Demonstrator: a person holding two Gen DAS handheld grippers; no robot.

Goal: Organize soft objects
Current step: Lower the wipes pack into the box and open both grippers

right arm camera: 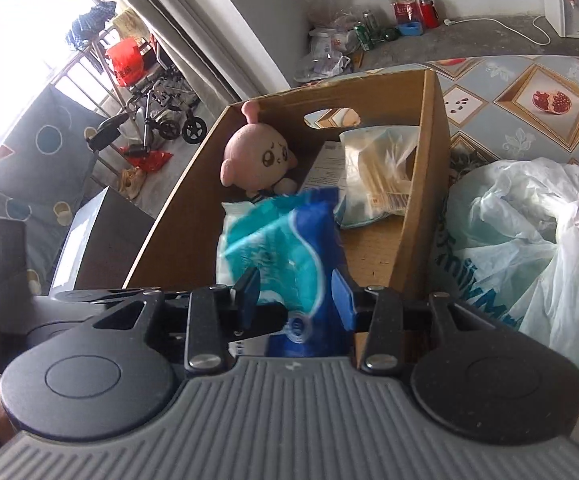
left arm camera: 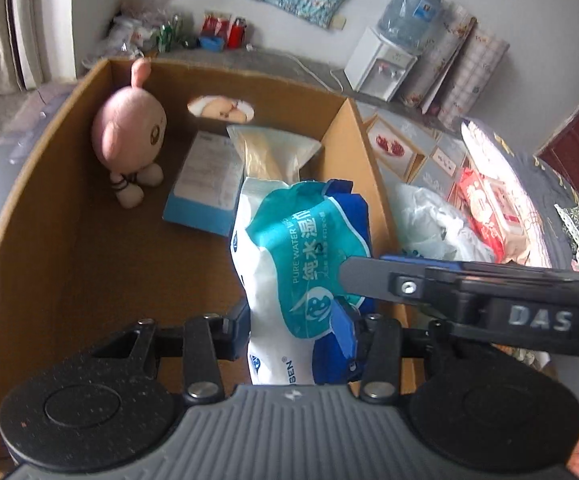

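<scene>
The wet-wipe pack [left arm camera: 289,276] at the centre of the frame is white with a teal wave panel, white lettering and deep blue ends. The cardboard box [left arm camera: 49,240] around it is plain tan-brown. In the upper left of the box the plush toy [left arm camera: 129,136] is pale pink with dark drawn eyes. Beside it lies a white carton [left arm camera: 205,180] edged in light blue, and a clear pouch [left arm camera: 269,152] showing cream-yellow contents. At the right the tablecloth [right arm camera: 529,92] is grey-blue with gold-framed panels and a red pomegranate. The plastic bag [right arm camera: 529,216] is translucent white with blue letters. The gripper pads [right arm camera: 343,296] are blue on black arms.
</scene>
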